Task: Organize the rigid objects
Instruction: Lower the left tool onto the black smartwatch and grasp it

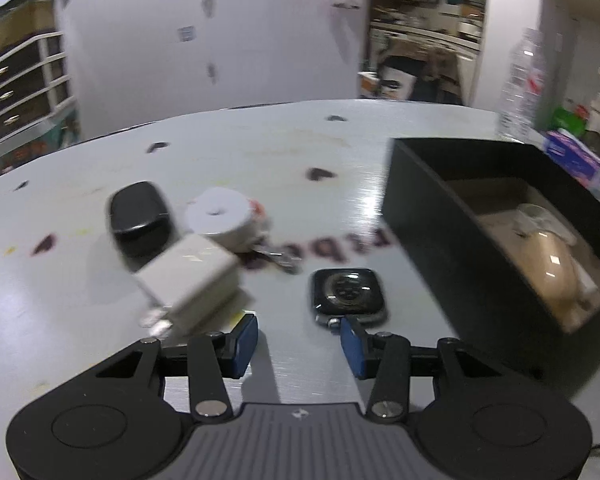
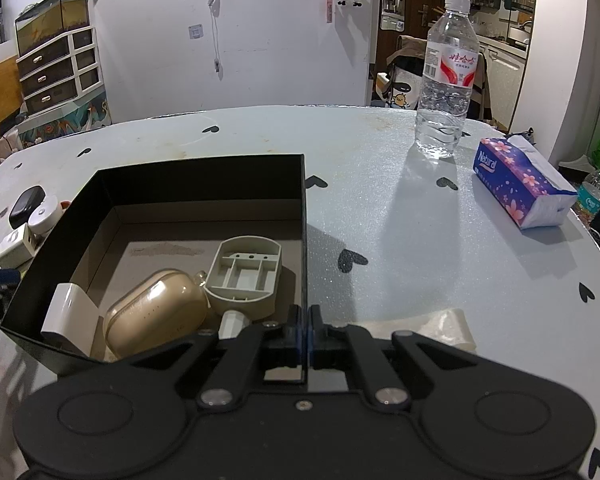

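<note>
The left gripper (image 1: 299, 344) is hovering low over the tabletop (image 1: 100, 340) with its fingers (image 1: 245, 345) standing apart and nothing between them. The watch (image 1: 349, 294) is lying face down just beyond the right finger, touching or almost touching its tip – slightly right of the gap. To pick it well, shifting right until the watch is centred, then closing across its flat sides, looks wise (the white charger (image 1: 190, 282) is crowding the left finger). The box (image 2: 204, 196) is sitting to the right, already holding a tan case (image 2: 156, 310). The right gripper (image 2: 307, 334) is resting with fingers fully closed – seemingly pinching the box's near right wall.
</note>
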`<state>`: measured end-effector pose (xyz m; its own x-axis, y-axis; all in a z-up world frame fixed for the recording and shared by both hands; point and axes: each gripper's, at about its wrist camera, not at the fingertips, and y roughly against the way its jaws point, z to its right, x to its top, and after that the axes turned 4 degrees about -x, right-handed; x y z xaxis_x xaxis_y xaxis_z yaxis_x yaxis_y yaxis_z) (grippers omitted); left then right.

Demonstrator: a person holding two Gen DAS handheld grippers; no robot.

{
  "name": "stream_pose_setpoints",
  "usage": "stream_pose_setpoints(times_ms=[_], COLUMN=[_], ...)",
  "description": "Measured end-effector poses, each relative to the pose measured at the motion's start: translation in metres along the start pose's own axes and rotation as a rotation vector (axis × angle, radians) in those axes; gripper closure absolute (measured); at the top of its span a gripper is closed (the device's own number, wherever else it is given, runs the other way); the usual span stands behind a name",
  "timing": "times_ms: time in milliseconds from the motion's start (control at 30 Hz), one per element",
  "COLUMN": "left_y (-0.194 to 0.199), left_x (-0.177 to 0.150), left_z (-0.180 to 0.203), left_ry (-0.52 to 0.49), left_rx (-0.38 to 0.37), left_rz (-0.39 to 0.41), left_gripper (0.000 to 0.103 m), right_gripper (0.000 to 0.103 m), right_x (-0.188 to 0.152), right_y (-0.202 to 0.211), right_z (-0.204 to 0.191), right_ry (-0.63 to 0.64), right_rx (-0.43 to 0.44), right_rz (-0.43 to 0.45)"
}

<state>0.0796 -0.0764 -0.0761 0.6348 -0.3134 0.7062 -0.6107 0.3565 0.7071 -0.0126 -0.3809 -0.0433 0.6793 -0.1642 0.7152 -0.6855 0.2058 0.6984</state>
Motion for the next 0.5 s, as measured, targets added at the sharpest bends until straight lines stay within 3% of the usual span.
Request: stream_pose_setpoints(times_ms=[100, 200, 333, 433, 500], left_y=[-0.001, 0.000, 0.002, 0.000, -0.004], left_x=[0.002, 0.005, 0.005, 0.007, 0.008], left_z=[-0.012, -0.017, -0.011, -0.002, 0.001], left_ry=[0.038, 0.050, 0.021, -0.037, -0.071], left_rx=[0.046, 0.046, -0.057, -0.097, -0.125], left_rz=[0.007, 0.010, 0.037, 0.050, 0.050], left_gripper=[0.056, 0.057, 0.054, 0.043, 0.042], right_gripper=[0.100, 0.100, 0.100, 0.100, 0.100], right_x=[0.000, 0.000, 0.001, 0.000, 0.000], right_y=[0.000, 0.000, 0.000, 0.000, 0.000], right_z=[0.000, 0.000, -0.001, 0.000, 0.000], right_ry=[0.000, 0.001, 0.001, 0.001, 0.000], right_rx=[-0.001, -0.002, -0.002, -0.001, -0.001], right_rz=[0.000, 0.000, -0.001, -0.001, 0.000])
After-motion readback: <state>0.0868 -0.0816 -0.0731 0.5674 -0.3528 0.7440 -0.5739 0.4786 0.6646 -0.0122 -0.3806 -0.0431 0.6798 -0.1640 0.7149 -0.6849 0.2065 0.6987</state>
